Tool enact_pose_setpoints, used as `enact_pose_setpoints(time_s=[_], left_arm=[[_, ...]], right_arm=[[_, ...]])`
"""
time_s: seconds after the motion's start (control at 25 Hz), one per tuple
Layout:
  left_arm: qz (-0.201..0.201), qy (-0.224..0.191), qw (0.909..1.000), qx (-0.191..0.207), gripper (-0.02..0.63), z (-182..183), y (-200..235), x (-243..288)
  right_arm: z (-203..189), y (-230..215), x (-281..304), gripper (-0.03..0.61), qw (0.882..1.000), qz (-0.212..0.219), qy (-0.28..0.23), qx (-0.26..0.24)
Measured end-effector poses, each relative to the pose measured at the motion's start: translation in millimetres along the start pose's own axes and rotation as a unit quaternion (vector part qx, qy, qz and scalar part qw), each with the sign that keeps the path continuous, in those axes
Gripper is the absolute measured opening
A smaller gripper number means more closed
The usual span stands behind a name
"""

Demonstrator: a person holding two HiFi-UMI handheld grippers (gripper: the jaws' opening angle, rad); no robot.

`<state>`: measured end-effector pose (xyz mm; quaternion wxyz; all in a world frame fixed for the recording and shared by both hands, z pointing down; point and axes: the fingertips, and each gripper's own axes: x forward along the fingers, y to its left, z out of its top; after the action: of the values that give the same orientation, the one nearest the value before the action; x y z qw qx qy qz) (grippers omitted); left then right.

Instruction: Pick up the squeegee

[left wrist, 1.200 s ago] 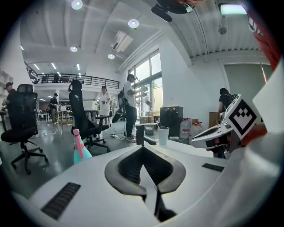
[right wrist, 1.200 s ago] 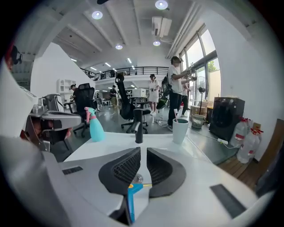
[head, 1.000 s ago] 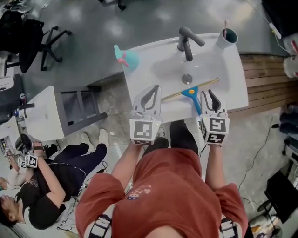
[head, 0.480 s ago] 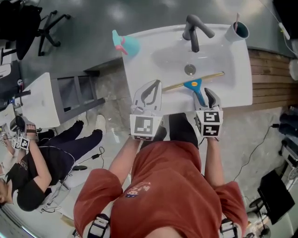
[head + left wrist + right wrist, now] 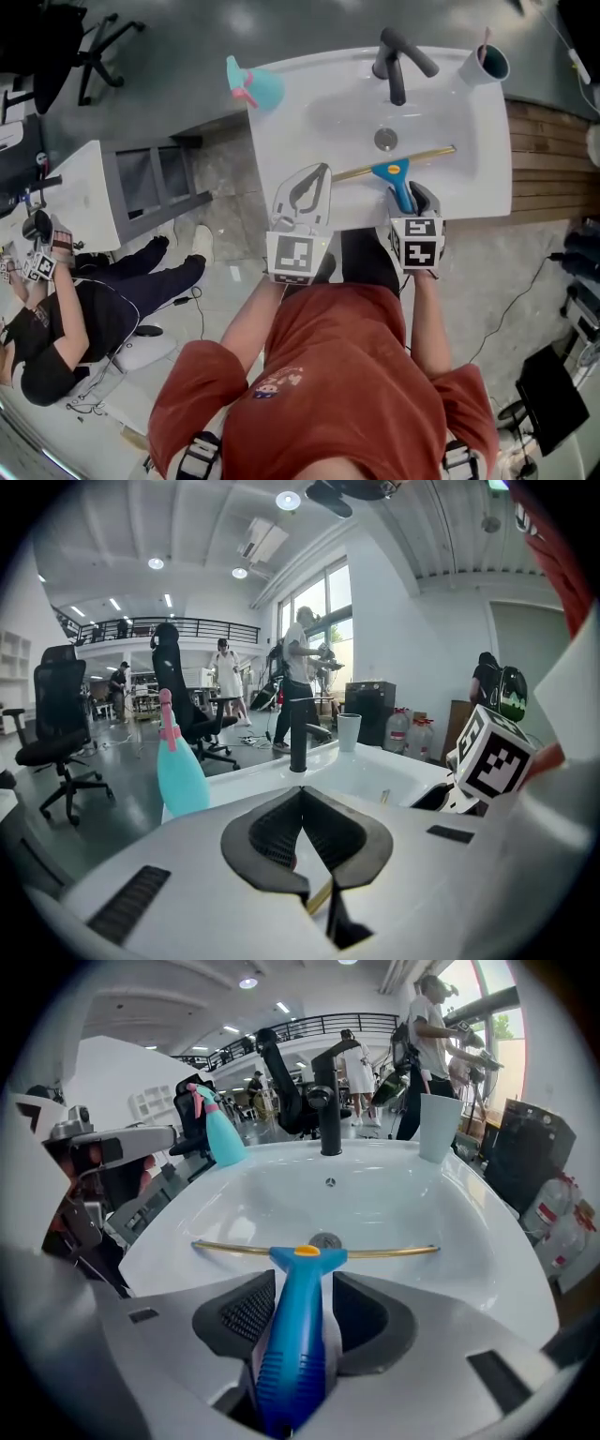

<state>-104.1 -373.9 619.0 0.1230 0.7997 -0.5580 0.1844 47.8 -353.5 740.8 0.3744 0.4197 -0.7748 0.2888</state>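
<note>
The squeegee (image 5: 298,1269) lies in the sink (image 5: 441,1213), handle near. The right gripper (image 5: 305,1297), jaws just spread wide, straddles the handle without touching; a skewed close could skid it away. The left gripper (image 5: 302,803) has its jaws together, empty.

squeegee (image 5: 394,172) | across sink (image 5: 300,141) basin (blue handle, yellow blade) | tap (image 5: 394,66) behind

Bright, even light from ceiling lamps (image 5: 290,500); soft shadows, fisheye warping, dark vignetted corners
</note>
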Motion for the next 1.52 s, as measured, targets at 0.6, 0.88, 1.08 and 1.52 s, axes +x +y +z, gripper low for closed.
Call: enact_pose_setpoints(time_s=[0.6, 0.88, 1.08, 1.52], left_arm=[[0.0, 0.006, 1.0, 0.005, 0.017, -3, 4, -2], [-0.003, -0.013, 0.9999, 0.006, 0.017, 7, 7, -12], [-0.005, -0.024, 0.9997, 0.008, 0.018, 17, 7, -24], [-0.019, -0.065, 0.9976, 0.016, 0.017, 43, 0, -66]], right_arm=[[-4, 1, 6, 0.147, 0.999, -0.006, 0.04, -0.012], [-5, 4, -1, 0.144, 0.999, -0.017, 0.037, -0.005], [-3, 7, -19, 0.144, 0.999, -0.033, 0.023, -0.005], [3, 22, -66, 0.144, 0.997, -0.068, -0.021, 0.012]])
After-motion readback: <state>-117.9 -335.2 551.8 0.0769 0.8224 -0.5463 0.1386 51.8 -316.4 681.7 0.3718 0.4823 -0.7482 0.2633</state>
